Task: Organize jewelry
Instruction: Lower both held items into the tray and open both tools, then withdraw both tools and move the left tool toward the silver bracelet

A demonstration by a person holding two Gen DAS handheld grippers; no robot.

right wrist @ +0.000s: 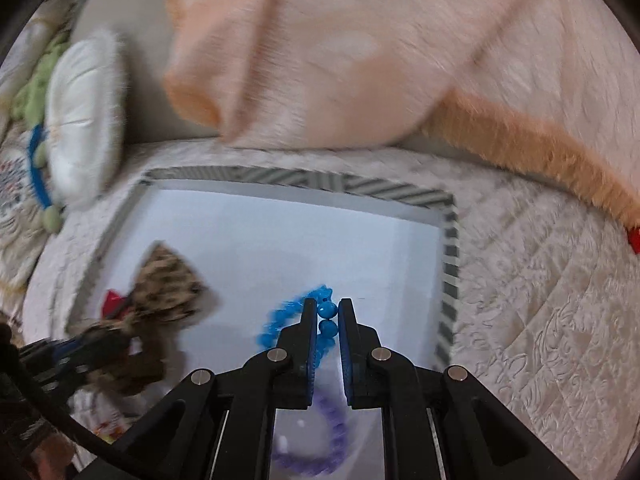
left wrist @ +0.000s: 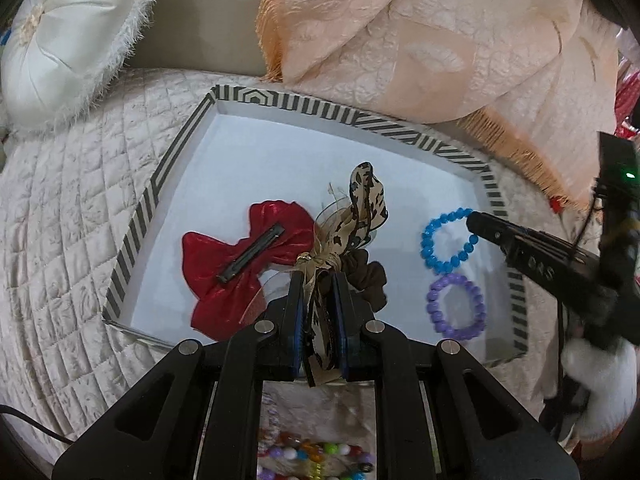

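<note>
A shallow white tray with a striped rim [left wrist: 160, 184] [right wrist: 450, 240] lies on a quilted bed. My left gripper [left wrist: 318, 280] is shut on a leopard-print hair bow [left wrist: 362, 208], held over the tray's near side. Beside it lie a red satin bow clip [left wrist: 236, 268] face down and a brown scrunchie [left wrist: 370, 276]. My right gripper [right wrist: 325, 306] [left wrist: 474, 220] is shut on a blue bead bracelet [right wrist: 280, 320] [left wrist: 430, 248], which hangs over the tray's right part. A purple bead bracelet [left wrist: 456, 308] [right wrist: 332, 432] rests in the tray just nearer. The right wrist view is blurred.
A peach fringed blanket [left wrist: 420, 40] is heaped behind the tray and overlaps its far right corner. A round white cushion [left wrist: 68, 44] sits at the back left. Colourful beads [left wrist: 316, 460] lie on the bed below my left gripper.
</note>
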